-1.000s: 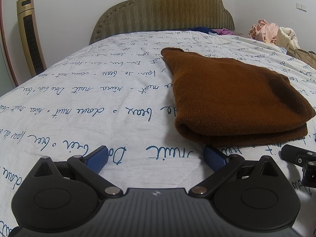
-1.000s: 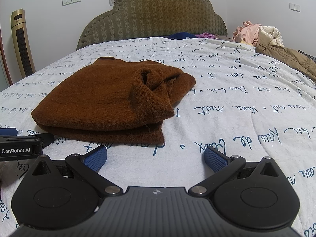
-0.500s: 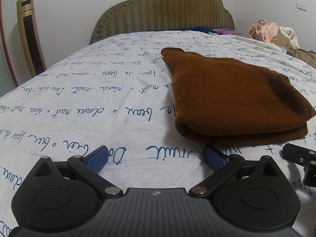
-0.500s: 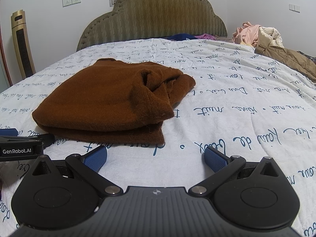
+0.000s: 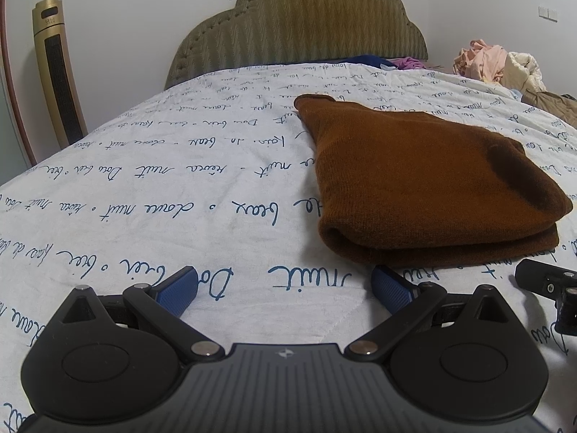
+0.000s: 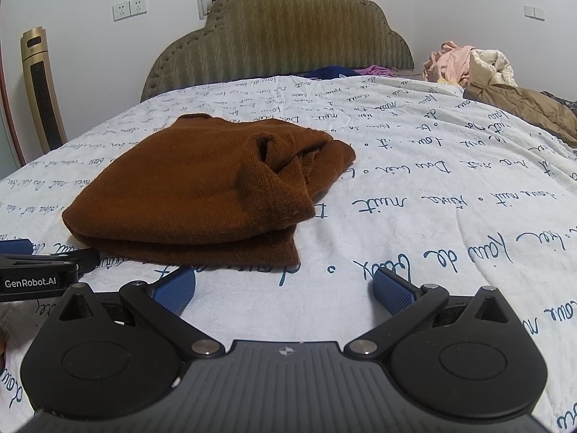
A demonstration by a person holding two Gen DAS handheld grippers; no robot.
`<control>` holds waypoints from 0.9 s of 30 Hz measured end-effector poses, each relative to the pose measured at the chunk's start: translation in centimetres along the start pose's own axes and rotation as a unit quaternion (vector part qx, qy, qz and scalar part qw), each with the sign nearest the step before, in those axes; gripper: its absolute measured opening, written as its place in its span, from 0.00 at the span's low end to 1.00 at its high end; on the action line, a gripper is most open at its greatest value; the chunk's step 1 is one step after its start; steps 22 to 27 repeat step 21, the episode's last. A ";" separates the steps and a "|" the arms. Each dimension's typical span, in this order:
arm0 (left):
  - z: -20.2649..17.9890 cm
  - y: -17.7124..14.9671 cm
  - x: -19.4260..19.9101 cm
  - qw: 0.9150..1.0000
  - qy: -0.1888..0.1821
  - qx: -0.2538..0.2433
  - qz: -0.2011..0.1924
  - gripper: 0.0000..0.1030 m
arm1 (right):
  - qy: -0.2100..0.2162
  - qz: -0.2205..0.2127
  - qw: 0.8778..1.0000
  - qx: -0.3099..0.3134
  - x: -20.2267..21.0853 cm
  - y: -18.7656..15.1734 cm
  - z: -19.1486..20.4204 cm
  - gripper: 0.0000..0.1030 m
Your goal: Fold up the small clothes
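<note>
Resting near you on the bedspread (image 5: 144,187), the brown sweater (image 5: 414,180) looks folded; your left gripper (image 5: 285,285) and right gripper (image 6: 285,285) gape empty. Tidying its bunched right side needs 1 clean pinch.

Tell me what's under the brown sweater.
The brown sweater lies folded on the bedspread, white with blue script. The print runs under its edges; whatever else lies beneath is covered. Neither the left gripper nor the right gripper touches it.
</note>
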State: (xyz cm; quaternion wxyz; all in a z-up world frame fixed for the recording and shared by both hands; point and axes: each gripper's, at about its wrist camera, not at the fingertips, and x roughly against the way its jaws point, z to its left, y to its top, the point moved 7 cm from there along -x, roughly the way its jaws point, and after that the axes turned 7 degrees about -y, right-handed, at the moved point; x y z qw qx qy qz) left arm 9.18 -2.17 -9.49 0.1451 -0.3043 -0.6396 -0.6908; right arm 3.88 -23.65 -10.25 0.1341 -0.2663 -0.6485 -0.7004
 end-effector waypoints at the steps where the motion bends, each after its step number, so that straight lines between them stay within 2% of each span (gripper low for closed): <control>1: 0.1 0.0 0.0 1.000 -0.001 0.000 0.003 1.00 | 0.000 0.000 1.000 0.002 0.1 0.0 0.0 1.00; 8: 0.4 0.3 1.4 1.000 0.007 0.001 0.006 1.00 | 0.010 0.008 1.000 0.013 1.9 0.4 0.9 1.00; 15: 0.7 0.6 3.1 1.000 0.011 -0.007 0.006 1.00 | 0.005 -0.011 0.999 0.048 4.1 1.8 1.6 1.00; 21: 1.3 0.7 3.6 1.000 0.024 -0.006 0.007 1.00 | 0.034 0.014 0.999 0.016 3.4 1.2 0.9 1.00; 27: 1.3 0.7 3.6 1.000 0.024 -0.006 0.007 1.00 | 0.034 0.014 0.999 0.016 3.4 1.2 0.9 1.00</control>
